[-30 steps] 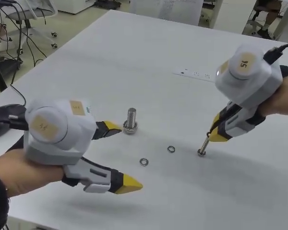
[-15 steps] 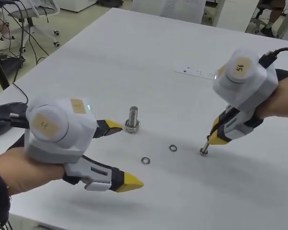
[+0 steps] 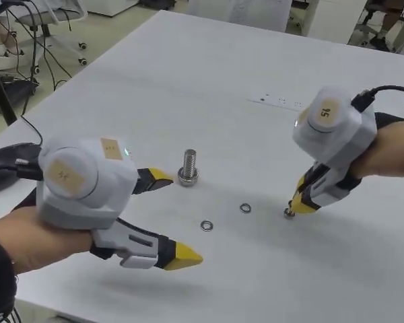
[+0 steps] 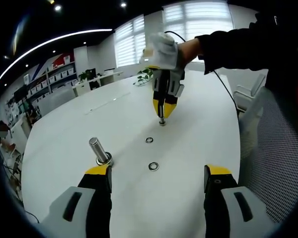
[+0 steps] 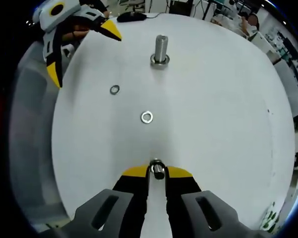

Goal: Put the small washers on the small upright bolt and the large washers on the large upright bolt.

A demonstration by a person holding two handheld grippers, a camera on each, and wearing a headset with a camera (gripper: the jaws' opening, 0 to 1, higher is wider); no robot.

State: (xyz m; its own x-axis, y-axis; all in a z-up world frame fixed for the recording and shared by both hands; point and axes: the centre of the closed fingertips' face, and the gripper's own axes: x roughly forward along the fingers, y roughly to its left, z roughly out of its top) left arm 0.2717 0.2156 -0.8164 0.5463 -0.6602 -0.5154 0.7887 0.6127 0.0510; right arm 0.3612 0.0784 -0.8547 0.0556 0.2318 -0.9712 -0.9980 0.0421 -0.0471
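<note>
Standing upright on the white table: one large bolt and one small bolt, well apart. Right gripper: jaws nearly together, yellow tips pinched on the top of the small bolt, angled down onto it. Left gripper: jaws wide apart, holding nothing, hovering above the table, one tip near the large bolt. Two loose washers, one nearer the left gripper, the other nearer the small bolt, lying flat between the bolts.

Silver washers, white workbench
</note>
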